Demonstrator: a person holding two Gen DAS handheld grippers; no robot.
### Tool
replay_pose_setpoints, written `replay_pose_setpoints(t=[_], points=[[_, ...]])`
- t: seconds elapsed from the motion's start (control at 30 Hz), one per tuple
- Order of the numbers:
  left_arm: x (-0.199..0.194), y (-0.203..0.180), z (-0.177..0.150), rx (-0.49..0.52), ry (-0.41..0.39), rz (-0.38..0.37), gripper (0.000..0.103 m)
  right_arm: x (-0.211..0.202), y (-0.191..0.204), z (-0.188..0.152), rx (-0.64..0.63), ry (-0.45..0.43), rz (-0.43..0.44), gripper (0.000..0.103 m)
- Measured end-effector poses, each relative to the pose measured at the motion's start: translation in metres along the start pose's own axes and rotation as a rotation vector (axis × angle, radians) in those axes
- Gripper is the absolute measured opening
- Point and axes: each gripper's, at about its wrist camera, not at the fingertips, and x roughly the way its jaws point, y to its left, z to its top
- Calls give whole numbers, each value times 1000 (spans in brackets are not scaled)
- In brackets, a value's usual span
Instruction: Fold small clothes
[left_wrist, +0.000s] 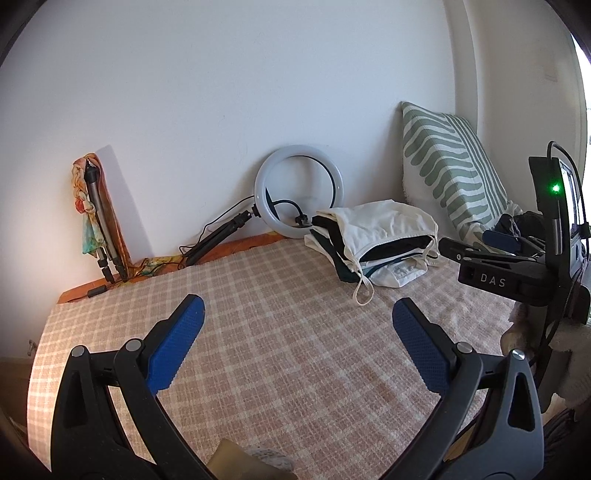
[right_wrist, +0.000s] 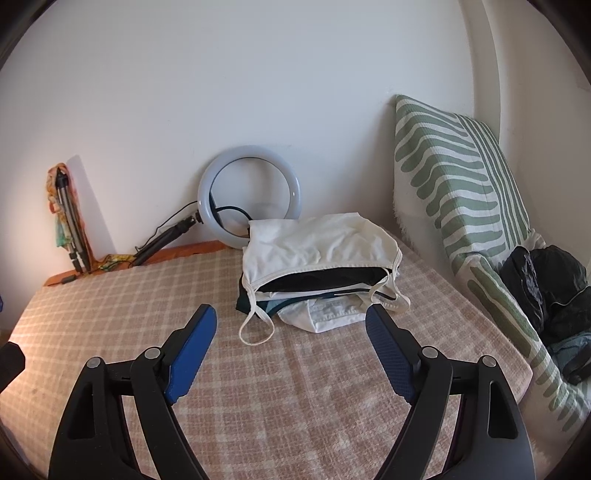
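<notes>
A stack of folded small clothes (right_wrist: 317, 266) lies on the checked bedspread (right_wrist: 258, 387), topped by a cream strappy top (right_wrist: 314, 243) with a loop strap trailing toward me. The same pile (left_wrist: 373, 243) sits at the back right in the left wrist view. My right gripper (right_wrist: 291, 325) hovers open just in front of the pile, nothing between its blue pads (right_wrist: 192, 350). My left gripper (left_wrist: 299, 317) is open over bare bedspread (left_wrist: 277, 350), further left of the pile. The right gripper's body (left_wrist: 517, 266) shows at the right edge of the left wrist view.
A ring light on a small tripod (right_wrist: 247, 195) leans against the white wall behind the pile. A green-striped pillow (right_wrist: 461, 192) stands at the right, with dark clothes (right_wrist: 546, 288) heaped beside it. A folded tripod with a colourful cloth (left_wrist: 96, 218) leans at the far left.
</notes>
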Motion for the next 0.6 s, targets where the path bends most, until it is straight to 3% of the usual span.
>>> replay_pose_setpoints(t=[0.6], points=[[-1, -2, 1, 0, 1, 3, 103, 2, -3, -2, 20, 12, 7, 83]])
